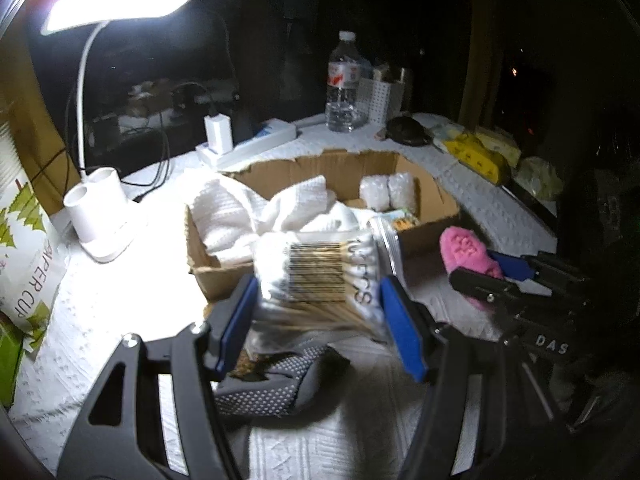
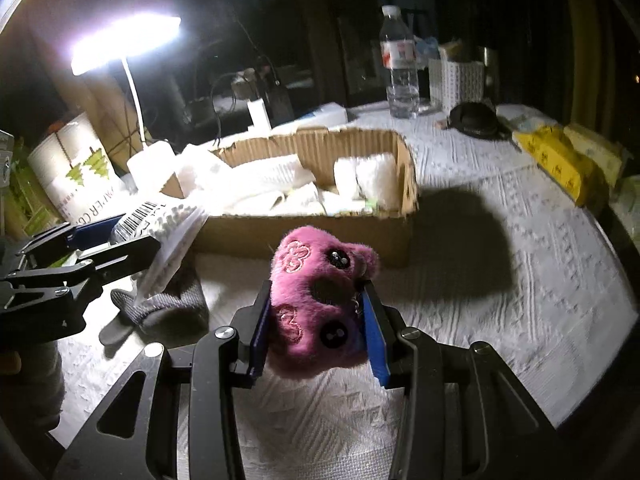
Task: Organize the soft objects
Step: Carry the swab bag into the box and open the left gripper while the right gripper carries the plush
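Observation:
My left gripper (image 1: 320, 316) is shut on a clear bag of cotton swabs (image 1: 320, 276), held above the table just in front of the cardboard box (image 1: 428, 208). The same bag shows at the left of the right wrist view (image 2: 168, 236). My right gripper (image 2: 316, 332) is shut on a pink plush toy (image 2: 320, 300), held above the table in front of the box (image 2: 312, 236). The plush also shows in the left wrist view (image 1: 468, 256). The box holds white towels (image 1: 248, 208) and white rolls (image 1: 388, 192). A grey dotted sock (image 1: 272, 392) lies under the left gripper.
A lit white desk lamp (image 1: 104, 224) stands left of the box beside a paper cup pack (image 1: 24, 264). A water bottle (image 1: 344, 84), a white basket (image 1: 380, 96), a power strip (image 1: 248, 144) and a dark object (image 1: 408, 130) stand behind. Yellow tissue packs (image 1: 476, 156) lie at the right edge.

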Action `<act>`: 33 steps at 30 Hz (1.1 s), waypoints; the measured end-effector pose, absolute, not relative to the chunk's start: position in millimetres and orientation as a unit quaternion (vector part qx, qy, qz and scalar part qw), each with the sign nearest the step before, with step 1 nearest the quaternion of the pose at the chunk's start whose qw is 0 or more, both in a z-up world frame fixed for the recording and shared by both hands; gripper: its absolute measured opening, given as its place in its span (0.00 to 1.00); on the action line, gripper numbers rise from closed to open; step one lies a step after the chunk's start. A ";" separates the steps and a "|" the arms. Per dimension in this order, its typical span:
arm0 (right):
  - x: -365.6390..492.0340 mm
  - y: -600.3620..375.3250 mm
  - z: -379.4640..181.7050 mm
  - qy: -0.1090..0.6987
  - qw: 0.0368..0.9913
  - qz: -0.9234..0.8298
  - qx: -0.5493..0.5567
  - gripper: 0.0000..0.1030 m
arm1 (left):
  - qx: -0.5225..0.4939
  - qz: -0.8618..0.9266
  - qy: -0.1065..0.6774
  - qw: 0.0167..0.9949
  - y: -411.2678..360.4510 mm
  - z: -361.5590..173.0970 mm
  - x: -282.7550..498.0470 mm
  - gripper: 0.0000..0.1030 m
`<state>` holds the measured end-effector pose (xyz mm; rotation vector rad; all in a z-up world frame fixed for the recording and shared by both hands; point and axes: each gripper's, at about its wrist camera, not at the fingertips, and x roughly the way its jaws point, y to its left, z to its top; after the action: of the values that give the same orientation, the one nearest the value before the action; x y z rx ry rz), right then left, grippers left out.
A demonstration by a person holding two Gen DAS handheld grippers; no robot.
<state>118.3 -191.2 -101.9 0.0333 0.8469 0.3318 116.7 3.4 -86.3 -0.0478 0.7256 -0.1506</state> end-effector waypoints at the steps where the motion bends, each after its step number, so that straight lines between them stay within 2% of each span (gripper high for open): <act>1: 118.9 -191.1 -98.7 0.406 0.899 0.161 0.015 0.42 | -0.025 -0.072 0.352 0.933 5.3 -84.2 116.3 0.62; 22: 140.6 -189.7 -67.2 0.378 0.909 0.174 0.004 0.42 | -0.043 -0.043 0.324 0.944 34.5 -58.0 137.4 0.62; 33: 159.8 -193.8 -72.5 0.376 0.908 0.184 0.013 0.42 | -0.034 -0.036 0.324 0.945 38.7 -70.7 160.9 0.62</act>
<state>159.8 -193.8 -72.5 0.0268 0.7757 0.3790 160.9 38.7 -70.7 -0.0685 0.6612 -0.0735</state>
